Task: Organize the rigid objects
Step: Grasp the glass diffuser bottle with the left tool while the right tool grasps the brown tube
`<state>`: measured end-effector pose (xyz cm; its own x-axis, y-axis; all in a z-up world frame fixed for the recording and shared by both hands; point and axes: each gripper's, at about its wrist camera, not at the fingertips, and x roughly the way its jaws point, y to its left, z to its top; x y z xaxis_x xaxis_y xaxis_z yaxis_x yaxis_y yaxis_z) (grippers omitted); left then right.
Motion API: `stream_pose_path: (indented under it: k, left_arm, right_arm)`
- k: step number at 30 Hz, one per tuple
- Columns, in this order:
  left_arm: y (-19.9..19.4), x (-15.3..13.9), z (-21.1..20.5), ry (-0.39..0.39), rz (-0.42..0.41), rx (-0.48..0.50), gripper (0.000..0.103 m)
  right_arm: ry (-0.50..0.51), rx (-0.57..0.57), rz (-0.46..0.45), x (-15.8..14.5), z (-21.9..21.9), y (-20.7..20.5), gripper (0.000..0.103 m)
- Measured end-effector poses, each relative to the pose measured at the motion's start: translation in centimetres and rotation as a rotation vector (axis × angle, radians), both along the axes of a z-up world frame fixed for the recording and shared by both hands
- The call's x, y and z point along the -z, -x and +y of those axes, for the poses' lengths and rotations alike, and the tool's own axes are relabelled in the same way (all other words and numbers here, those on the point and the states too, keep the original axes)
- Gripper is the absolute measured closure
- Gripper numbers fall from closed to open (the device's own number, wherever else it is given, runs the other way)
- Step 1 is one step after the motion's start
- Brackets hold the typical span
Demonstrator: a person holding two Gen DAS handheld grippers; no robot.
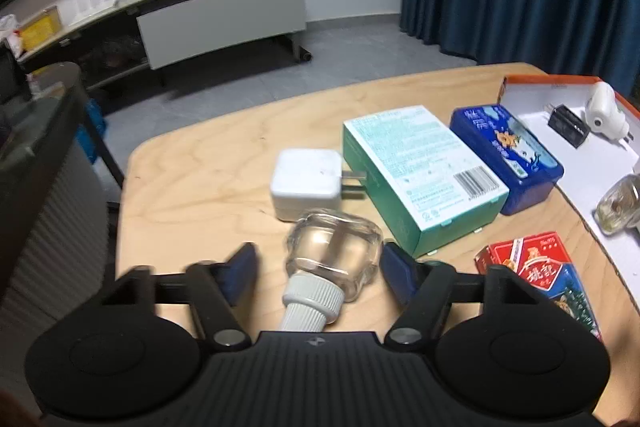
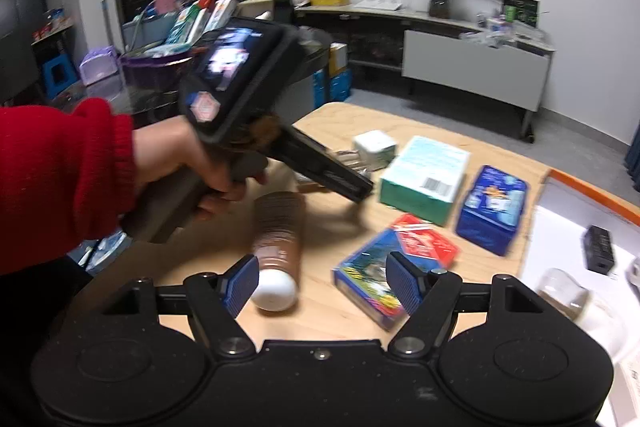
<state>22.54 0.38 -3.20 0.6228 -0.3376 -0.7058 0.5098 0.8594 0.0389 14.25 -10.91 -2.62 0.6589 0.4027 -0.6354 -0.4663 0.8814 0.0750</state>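
My left gripper [image 1: 318, 273] is open, its blue pads on either side of a clear glass bottle [image 1: 334, 253] with a white ribbed cap that lies on the wooden table [image 1: 200, 163]; the pads do not touch it. Beyond it lie a white charger [image 1: 306, 183], a green box [image 1: 420, 175], a blue box [image 1: 506, 157] and a red card pack [image 1: 540, 275]. My right gripper [image 2: 322, 281] is open and empty above the table, near a brown bottle [image 2: 278, 235] with a white cap and the card pack [image 2: 394, 263].
A white tray with an orange rim [image 1: 560, 81] at the right holds a black plug [image 1: 568, 125], a white plug-in device [image 1: 604, 111] and a glass bottle [image 1: 618, 205]. The left hand-held gripper [image 2: 256, 107] and a red sleeve [image 2: 60, 183] show in the right wrist view.
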Motion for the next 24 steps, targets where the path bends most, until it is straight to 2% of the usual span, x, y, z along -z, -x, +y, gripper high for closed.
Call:
stream_pose_path:
  k: [1, 2, 5, 9, 11, 13, 16, 20, 24]
  left_arm:
    - [0.0, 0.0, 0.2, 0.015, 0.001, -0.001, 0.05]
    - [0.1, -0.2, 0.2, 0.022, -0.003, -0.004, 0.053]
    - [0.5, -0.5, 0.7, 0.043, 0.008, -0.016, 0.054]
    - [1.4, -1.5, 1.7, 0.022, -0.025, -0.078, 0.054]
    - [2.1, -2.4, 2.6, 0.029, -0.04, -0.125, 0.054]
    - [2.8, -3.1, 3.1, 0.034, -0.05, -0.16, 0.054]
    - [4.1, -4.0, 3.9, 0.045, -0.071, -0.203, 0.054]
    - [5.9, -5.2, 4.8, 0.081, -0.09, -0.253, 0.054]
    - [7.3, -6.1, 5.0, 0.107, -0.103, -0.295, 0.054]
  right_arm:
    - [0.001, -0.011, 0.004, 0.2, 0.5, -0.1, 0.02]
    - [0.005, -0.023, 0.006, 0.4, 1.0, -0.4, 0.02]
    - [0.008, -0.062, 0.017, 1.1, 2.5, -1.1, 0.02]
    - [0.021, -0.087, 0.04, 2.1, 4.0, -2.0, 0.02]
    - [0.022, -0.081, 0.066, 2.7, 4.5, -2.8, 0.025]
    - [0.029, -0.063, 0.096, 3.5, 4.8, -3.7, 0.042]
    - [0.018, -0.05, 0.109, 4.1, 4.9, -4.4, 0.055]
    - [0.0, -0.016, 0.112, 3.9, 4.2, -4.4, 0.058]
    - [-0.009, 0.027, 0.069, 2.8, 2.5, -2.9, 0.058]
